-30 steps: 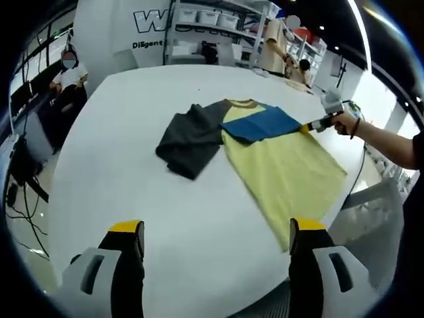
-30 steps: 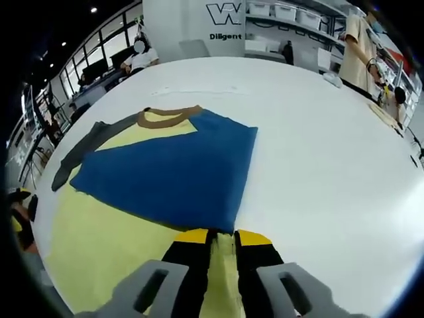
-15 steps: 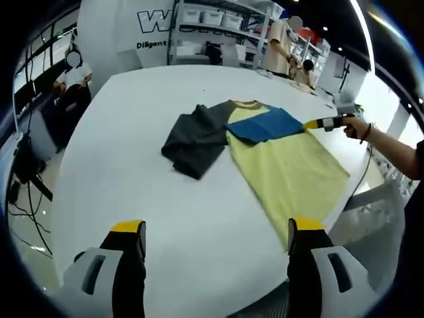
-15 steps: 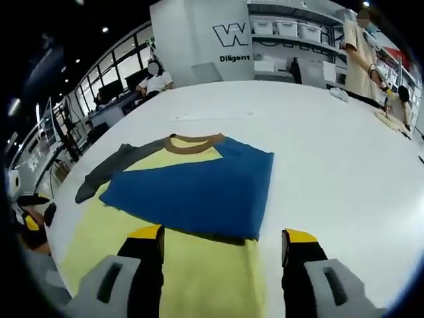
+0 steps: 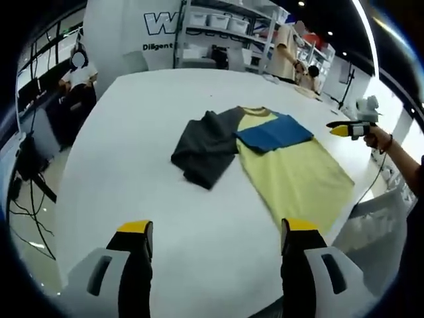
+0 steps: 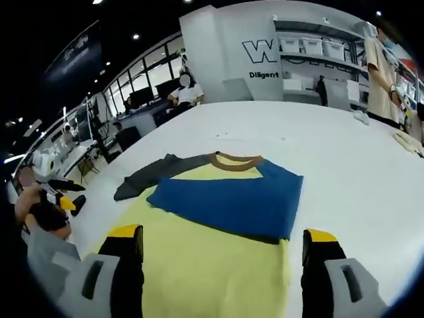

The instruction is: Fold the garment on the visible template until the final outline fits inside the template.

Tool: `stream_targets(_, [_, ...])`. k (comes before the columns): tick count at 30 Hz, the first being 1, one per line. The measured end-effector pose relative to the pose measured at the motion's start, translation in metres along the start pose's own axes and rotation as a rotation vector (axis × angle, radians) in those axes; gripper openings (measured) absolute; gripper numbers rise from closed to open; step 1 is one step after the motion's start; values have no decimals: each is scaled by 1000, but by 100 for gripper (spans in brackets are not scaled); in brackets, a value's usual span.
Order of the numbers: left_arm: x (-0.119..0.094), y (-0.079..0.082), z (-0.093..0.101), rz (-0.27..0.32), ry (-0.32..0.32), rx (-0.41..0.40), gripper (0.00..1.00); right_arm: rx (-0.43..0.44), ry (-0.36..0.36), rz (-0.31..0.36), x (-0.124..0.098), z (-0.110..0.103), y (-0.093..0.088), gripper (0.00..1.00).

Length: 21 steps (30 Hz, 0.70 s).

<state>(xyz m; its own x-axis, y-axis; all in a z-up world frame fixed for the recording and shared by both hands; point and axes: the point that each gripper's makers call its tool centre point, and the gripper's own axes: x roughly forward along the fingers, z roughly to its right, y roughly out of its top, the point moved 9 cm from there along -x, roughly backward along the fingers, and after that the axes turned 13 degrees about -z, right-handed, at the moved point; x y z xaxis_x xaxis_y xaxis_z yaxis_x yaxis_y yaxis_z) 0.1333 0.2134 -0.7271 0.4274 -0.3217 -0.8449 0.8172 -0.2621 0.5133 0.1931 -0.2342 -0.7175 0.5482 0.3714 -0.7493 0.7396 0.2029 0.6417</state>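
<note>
While the yellow garment (image 5: 291,175) lies flat on the white table (image 5: 132,192), its blue sleeve (image 5: 273,132) is folded in across the chest below the brown collar (image 6: 236,161), and its dark grey sleeve (image 5: 207,147) sits bunched at the other side. Both the left gripper (image 5: 215,232) and the right gripper (image 6: 225,242) have their jaws spread wide with nothing between them. Beyond the table stand storage shelves (image 5: 218,30), and a seated person (image 5: 77,73) is near its far edge.

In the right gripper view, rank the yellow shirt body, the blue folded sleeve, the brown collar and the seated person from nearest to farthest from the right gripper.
1. yellow shirt body, between the open jaws of the right gripper
2. blue folded sleeve, just beyond
3. brown collar, at the garment's far end
4. seated person, past the table's far edge
</note>
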Motion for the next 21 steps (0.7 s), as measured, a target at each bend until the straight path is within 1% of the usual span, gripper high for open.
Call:
stream_targets(1, [1, 2, 0, 4, 6, 13, 75, -9, 2, 1, -3, -3, 0, 99])
stream_targets(3, [4, 5, -4, 5, 10, 4, 72, -18, 8, 7, -9, -8, -1, 99])
stream_targets(5, [5, 7, -7, 12, 13, -9, 67, -22, 9, 7, -13, -11, -2, 99])
stream_targets(6, [5, 9, -9, 20, 22, -16, 64, -28, 9, 10, -15, -13, -2, 99])
stream_targets(9, [3, 18, -13, 70, 36, -26, 64, -45, 14, 23, -26, -20, -4, 99])
stream_targets(14, [10, 26, -19, 62, 44, -25, 59, -74, 27, 23, -37, -28, -6, 99])
stream_targets(16, [12, 29, -22, 59, 55, -30, 53, -92, 28, 20, -43, -31, -6, 99])
stream_targets(19, [17, 33, -27, 52, 72, -38, 40, -97, 28, 31, -50, -34, -6, 99])
stream_targets(21, [21, 37, -30, 54, 94, -41, 37, -89, 22, 41, -52, -34, -6, 99])
